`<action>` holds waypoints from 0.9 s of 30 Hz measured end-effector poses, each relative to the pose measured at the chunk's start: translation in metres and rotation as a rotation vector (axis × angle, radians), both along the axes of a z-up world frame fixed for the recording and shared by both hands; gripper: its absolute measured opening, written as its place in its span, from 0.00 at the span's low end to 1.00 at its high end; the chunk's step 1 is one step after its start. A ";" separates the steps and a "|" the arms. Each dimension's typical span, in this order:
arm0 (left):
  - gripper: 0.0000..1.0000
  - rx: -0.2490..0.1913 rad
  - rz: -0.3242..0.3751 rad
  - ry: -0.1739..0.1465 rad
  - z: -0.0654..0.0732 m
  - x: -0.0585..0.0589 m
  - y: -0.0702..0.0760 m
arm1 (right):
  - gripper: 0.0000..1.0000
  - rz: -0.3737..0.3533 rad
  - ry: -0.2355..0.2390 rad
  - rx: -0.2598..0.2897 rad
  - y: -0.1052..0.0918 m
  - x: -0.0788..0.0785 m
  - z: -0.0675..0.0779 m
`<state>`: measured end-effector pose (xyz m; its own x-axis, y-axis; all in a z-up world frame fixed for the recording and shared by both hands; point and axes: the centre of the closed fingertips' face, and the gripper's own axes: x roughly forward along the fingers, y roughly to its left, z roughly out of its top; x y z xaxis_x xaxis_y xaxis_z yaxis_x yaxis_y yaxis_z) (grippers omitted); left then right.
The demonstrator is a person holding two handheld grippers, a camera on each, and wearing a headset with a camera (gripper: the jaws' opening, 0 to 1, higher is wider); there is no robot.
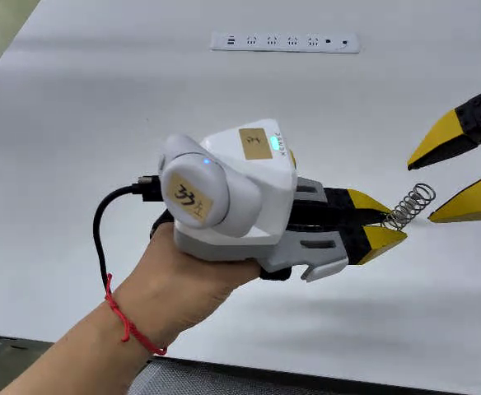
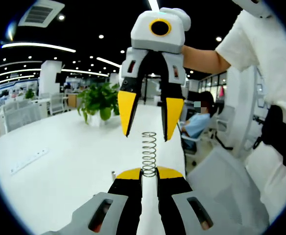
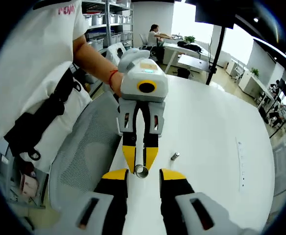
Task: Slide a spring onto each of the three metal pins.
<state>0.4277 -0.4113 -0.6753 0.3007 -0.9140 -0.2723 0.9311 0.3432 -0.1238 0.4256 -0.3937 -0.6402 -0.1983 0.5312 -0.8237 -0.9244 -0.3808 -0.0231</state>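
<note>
Left gripper point(image 1: 389, 230) jaws pinched together on one end of the spring point(image 1: 409, 207), held in the air over the table point(image 1: 100, 123). Right gripper point(image 1: 422, 191) jaws apart, flanking the free end without touching. A small metal pin point(image 3: 174, 156) sits on the table well apart; cannot tell if it is upright.

Risks: the grip is on the end coil only, so the spring could pivot or pop out of the smooth tips. If the right jaws close off-centre they could squash or knock it, and a dropped spring would roll.

Spring is thin bright wire in open coils, cylindrical and springy. Jaw tips are yellow tapered wedges that look like hard plastic. Table is smooth matte white.
</note>
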 end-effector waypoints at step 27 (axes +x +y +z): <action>0.10 -0.010 -0.003 -0.004 -0.002 -0.002 -0.003 | 0.13 0.155 -0.032 -0.169 -0.003 -0.009 -0.025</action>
